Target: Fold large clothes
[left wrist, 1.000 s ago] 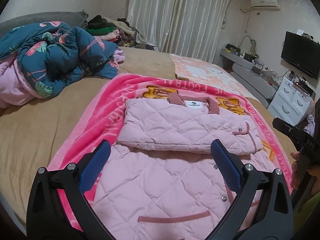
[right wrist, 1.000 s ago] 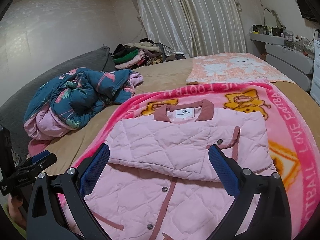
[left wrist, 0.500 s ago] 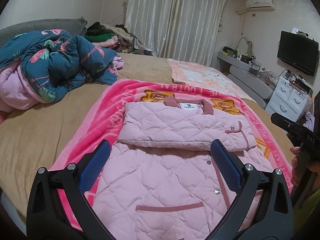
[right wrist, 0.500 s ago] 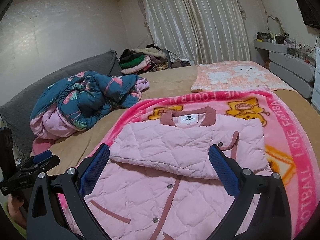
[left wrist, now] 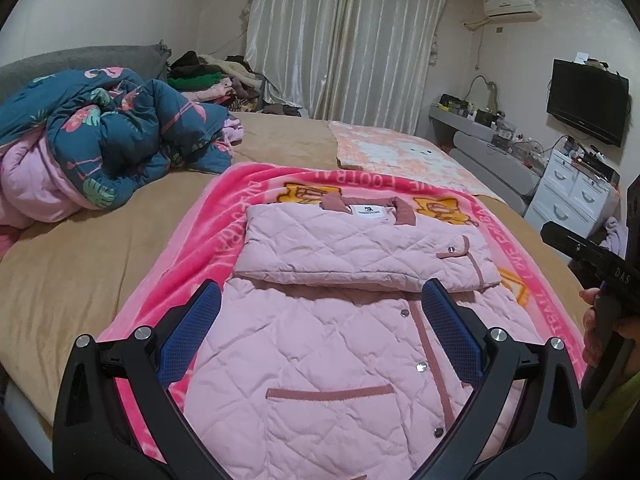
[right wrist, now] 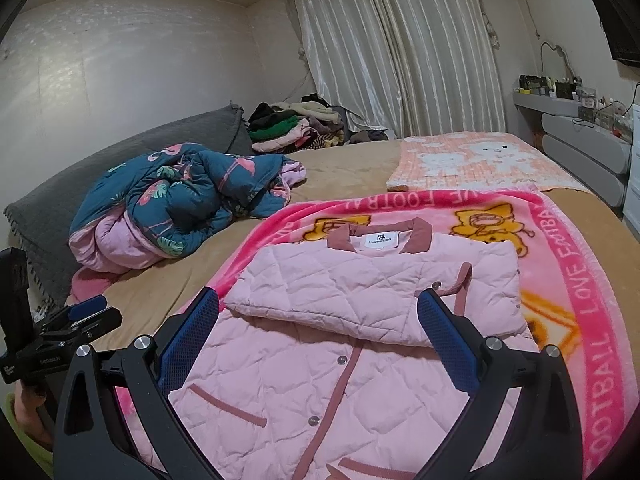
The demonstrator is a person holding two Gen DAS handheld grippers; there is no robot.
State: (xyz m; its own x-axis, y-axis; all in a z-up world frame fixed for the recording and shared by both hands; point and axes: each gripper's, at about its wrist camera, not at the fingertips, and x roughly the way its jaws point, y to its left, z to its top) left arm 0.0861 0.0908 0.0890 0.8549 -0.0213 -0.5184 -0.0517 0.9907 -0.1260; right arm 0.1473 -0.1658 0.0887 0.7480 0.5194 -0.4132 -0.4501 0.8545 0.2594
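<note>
The left hand-held gripper [left wrist: 320,332] is wide open and holds nothing. The right hand-held gripper [right wrist: 318,334] is wide open too, with nothing in it. Both hang over the near part of the pink jacket [left wrist: 320,360]. The jacket lies flat just ahead of them, on a bright pink blanket [left wrist: 208,240] on the bed [left wrist: 80,260]. Its far part is folded over, with the collar [right wrist: 378,238] away from the grippers. A blue quilt [right wrist: 180,192] sits far off to the left.

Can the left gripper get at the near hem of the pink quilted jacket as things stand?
Probably yes: the left gripper hangs open over the pink quilted jacket, nothing lies on it, though the hem itself is out of view.
</note>
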